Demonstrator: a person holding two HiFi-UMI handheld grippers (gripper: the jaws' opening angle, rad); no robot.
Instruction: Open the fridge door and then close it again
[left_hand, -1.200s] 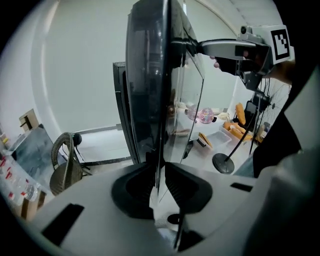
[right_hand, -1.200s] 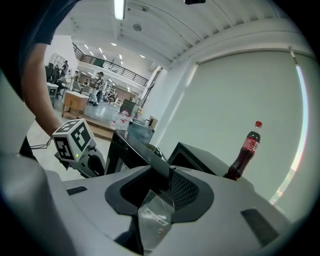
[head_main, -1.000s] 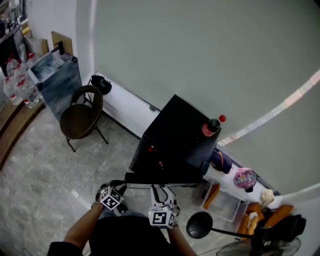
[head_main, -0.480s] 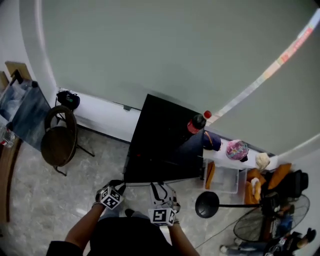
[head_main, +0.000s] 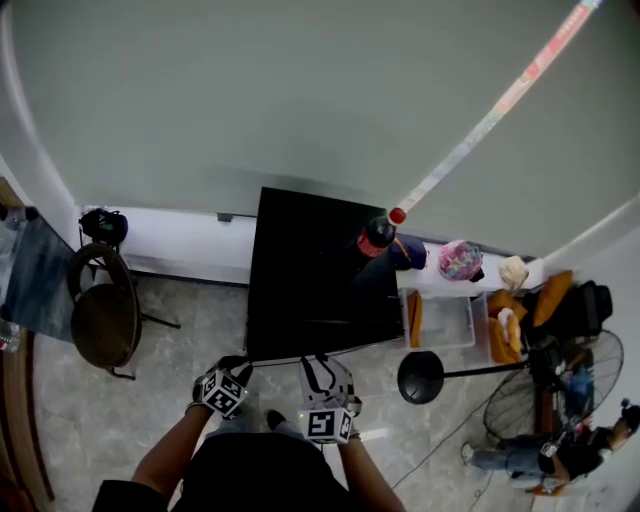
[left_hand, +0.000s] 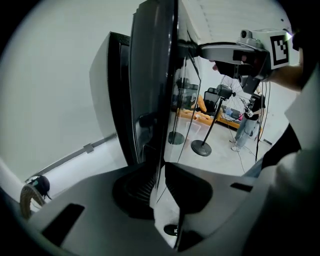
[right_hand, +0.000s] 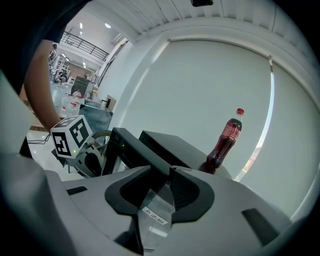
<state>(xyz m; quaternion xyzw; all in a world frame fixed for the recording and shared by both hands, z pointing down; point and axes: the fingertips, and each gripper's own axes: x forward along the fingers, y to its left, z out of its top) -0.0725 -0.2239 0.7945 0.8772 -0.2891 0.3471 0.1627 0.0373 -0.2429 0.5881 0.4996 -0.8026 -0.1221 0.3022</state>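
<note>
1. Left gripper (left_hand: 159, 170): my fingers are clenched on the free upright edge of the fridge door (left_hand: 152, 90), low down, with the thin panel pinched between the pads.
2. Right gripper (right_hand: 161, 175): my fingers are clamped on the same door's top edge near its corner. A clear strip with a small white label lies between the jaws, below the pinch.
3. Fridge door, one: black and glossy. It stands ajar, with a narrow gap between it and the cabinet in both gripper views.
4. Fridge (head_main: 320, 265), one: a small black cabinet backed against the pale wall, straight in front of me.
5. Cola bottle (right_hand: 226, 140), one: upright on the fridge top at its back right corner, with a red cap and red label. The dark drink reaches up into the neck.
6. Clear plastic bin (head_main: 447, 325), one: on the floor just right of the fridge. I cannot tell what it holds. An orange item stands against its left wall.
7. Stand with round black base (head_main: 421, 377), one: near the bin.
8. Floor fan (head_main: 553, 400), one: far right.
9. Chair (head_main: 100, 318), one: dark with a round seat, well left of the fridge.
</note>
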